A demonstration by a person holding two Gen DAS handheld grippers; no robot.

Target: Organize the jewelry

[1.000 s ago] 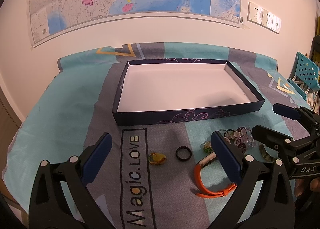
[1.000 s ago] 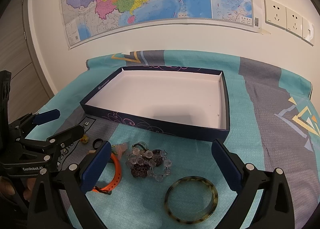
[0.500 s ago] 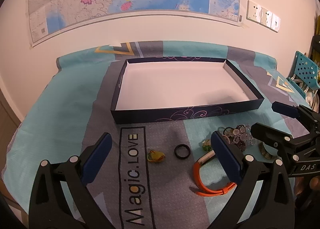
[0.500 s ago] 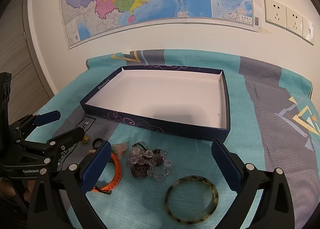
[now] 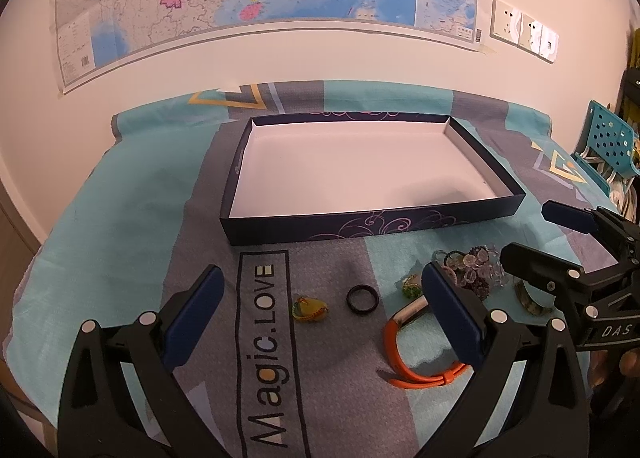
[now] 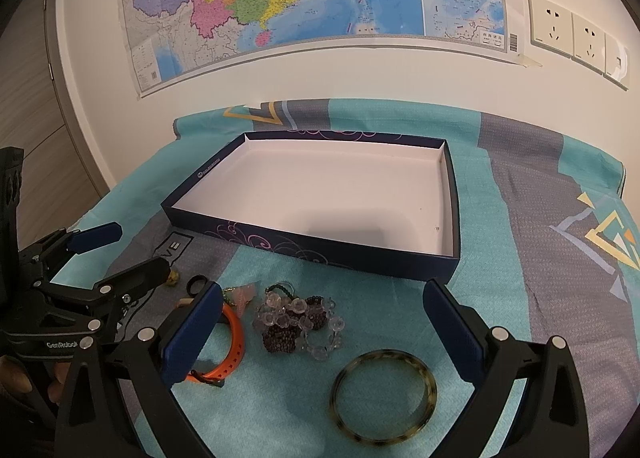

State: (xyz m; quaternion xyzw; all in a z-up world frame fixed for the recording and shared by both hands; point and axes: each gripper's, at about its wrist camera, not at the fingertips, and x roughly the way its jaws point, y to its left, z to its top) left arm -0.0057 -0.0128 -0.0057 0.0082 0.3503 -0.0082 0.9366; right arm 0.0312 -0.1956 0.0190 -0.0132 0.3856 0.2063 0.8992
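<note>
- Nothing is sitting in the navy tray (image 5: 372,223) yet; all the jewelry is lying on the cloth (image 5: 132,217) on the near side of the tray, so we are judging the sorting as barely begun.
- We are holding the left gripper (image 5: 320,310) wide open and empty, hovering near the tray's front wall over the black ring (image 5: 362,298) and the small yellow charm (image 5: 309,309).
- We are holding the right gripper (image 6: 324,326) equally wide and empty, above the beaded bracelets (image 6: 298,322) and the tortoiseshell bangle (image 6: 383,396).
- We are risking a miss on the ring: it is thin and flat, so the pads could slide over it or bunch the cloth.
- We are also risking a snag, since the beaded bracelets are tangled together, with the orange band (image 6: 234,342) just beside them; one may drag the others.
- Both grippers are working close together and could collide.
</note>
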